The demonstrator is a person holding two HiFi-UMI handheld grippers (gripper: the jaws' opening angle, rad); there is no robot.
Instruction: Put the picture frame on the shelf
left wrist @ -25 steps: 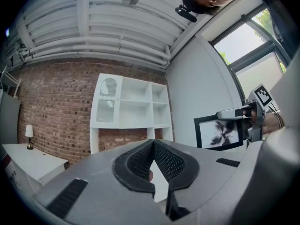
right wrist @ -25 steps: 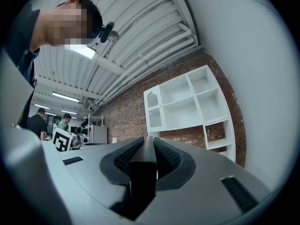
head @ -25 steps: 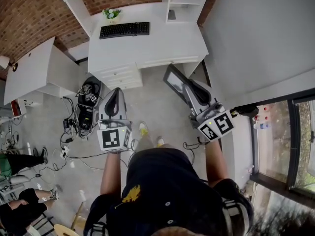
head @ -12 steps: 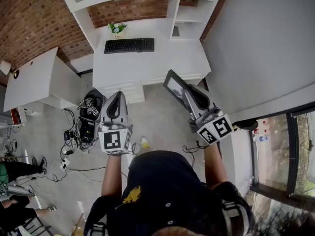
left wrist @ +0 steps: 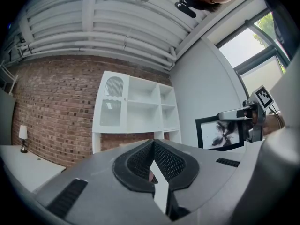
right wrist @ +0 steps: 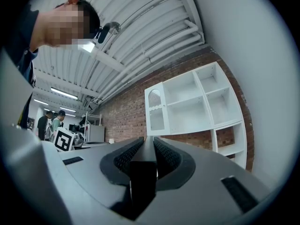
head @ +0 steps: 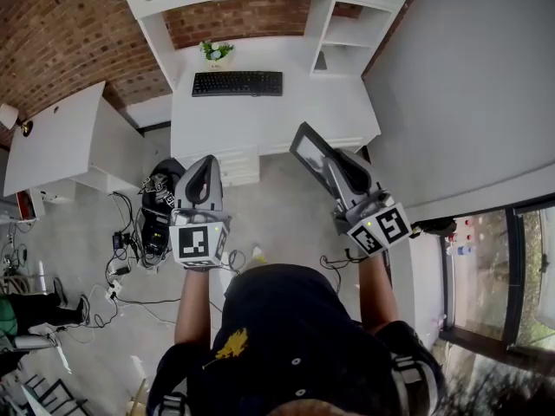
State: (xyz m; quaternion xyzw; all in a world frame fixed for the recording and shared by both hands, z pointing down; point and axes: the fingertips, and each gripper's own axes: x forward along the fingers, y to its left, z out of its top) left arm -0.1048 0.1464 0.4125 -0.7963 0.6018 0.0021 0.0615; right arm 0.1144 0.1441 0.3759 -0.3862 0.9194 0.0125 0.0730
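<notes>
The picture frame (head: 308, 148) is being held in the right gripper (head: 336, 161), whose jaws are being kept clenched on the frame's near edge; in the right gripper view that edge is being shown as a dark strip standing upright between the two ribbed pads. The frame is being held in the air, tilted, above the grey floor (head: 277, 206) and just in front of the right end of the white desk (head: 277, 115), not touching it. In the left gripper view the same frame is being shown face-on, a black border round a pale print with a dark splayed motif, gripped at its right side. The left gripper (head: 206, 165) is being held level beside it, well apart from the frame, with its jaws drawn together at the tips and nothing grasped; a small pinkish patch is being seen through the gap behind the tips, and what it is cannot be determined. The white shelf unit (left wrist: 140, 116) is being seen ahead of both grippers, standing against the brick wall (head: 61, 24) above the desk, its open compartments being shown bare in both gripper views. On the desk a black keyboard (head: 237, 83) is lying near the back, with a small potted plant (head: 217, 51) just behind it. Cables and a dark bag (head: 160, 185) are lying on the floor to the left of the left gripper.
</notes>
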